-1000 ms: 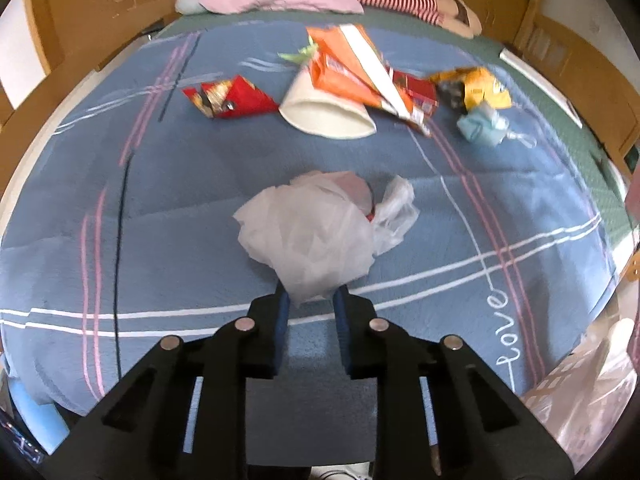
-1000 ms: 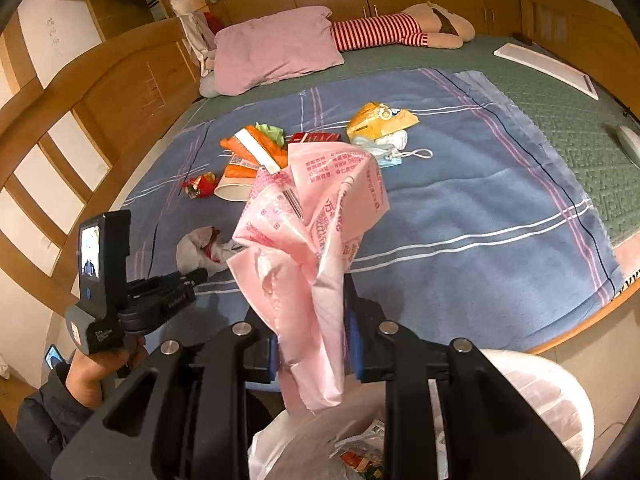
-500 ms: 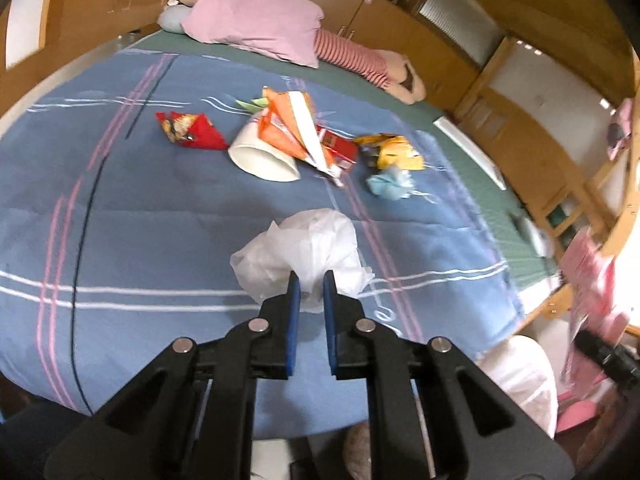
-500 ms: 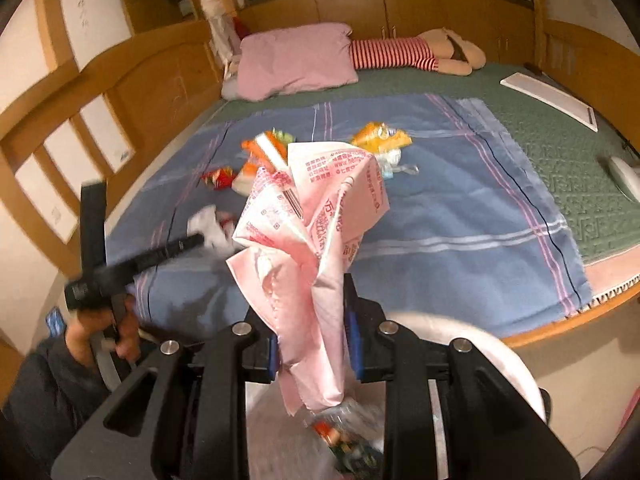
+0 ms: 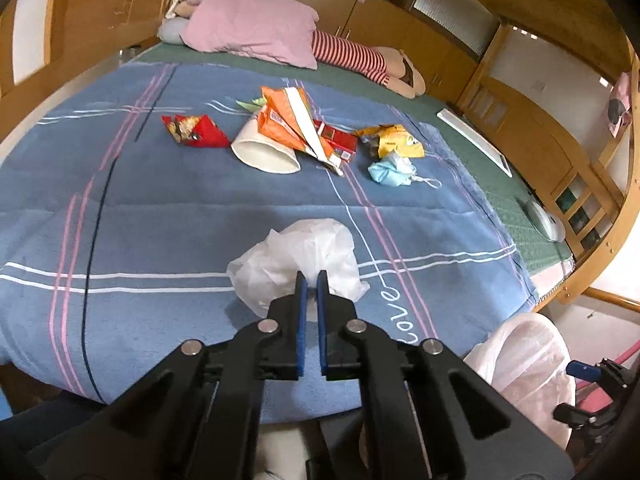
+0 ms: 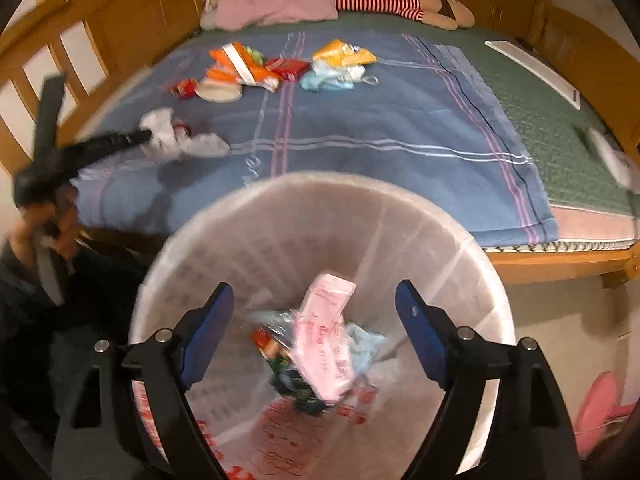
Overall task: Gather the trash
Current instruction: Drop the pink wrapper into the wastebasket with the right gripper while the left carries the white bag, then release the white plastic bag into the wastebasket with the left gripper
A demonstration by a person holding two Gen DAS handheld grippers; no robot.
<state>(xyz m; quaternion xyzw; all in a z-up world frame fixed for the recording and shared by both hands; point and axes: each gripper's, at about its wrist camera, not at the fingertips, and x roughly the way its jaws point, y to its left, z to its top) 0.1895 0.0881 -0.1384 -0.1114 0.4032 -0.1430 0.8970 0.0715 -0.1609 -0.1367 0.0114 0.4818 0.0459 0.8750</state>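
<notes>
Left gripper (image 5: 311, 280) at 6 o'clock of the left wrist view, jaws nearly together and clamped on the near edge of a crumpled white plastic bag (image 5: 296, 258) above the blue blanket (image 5: 168, 216); beyond it, toward 12 o'clock, a white paper cup (image 5: 262, 152) on its side, orange wrapper (image 5: 288, 120) across it, red snack packet (image 5: 192, 131) at 10 o'clock, yellow packet (image 5: 394, 142) and pale blue face mask (image 5: 390, 169) at 1 o'clock; pink pillow (image 5: 252, 34) at the far end. Right gripper (image 6: 314, 320) over the lined trash bin (image 6: 472, 264), jaws wide apart, holding nothing; pink printed bag (image 6: 326, 344) inside the bin among other wrappers, between the fingers (image 6: 206, 334); same bin at 4 o'clock in the left wrist view.
</notes>
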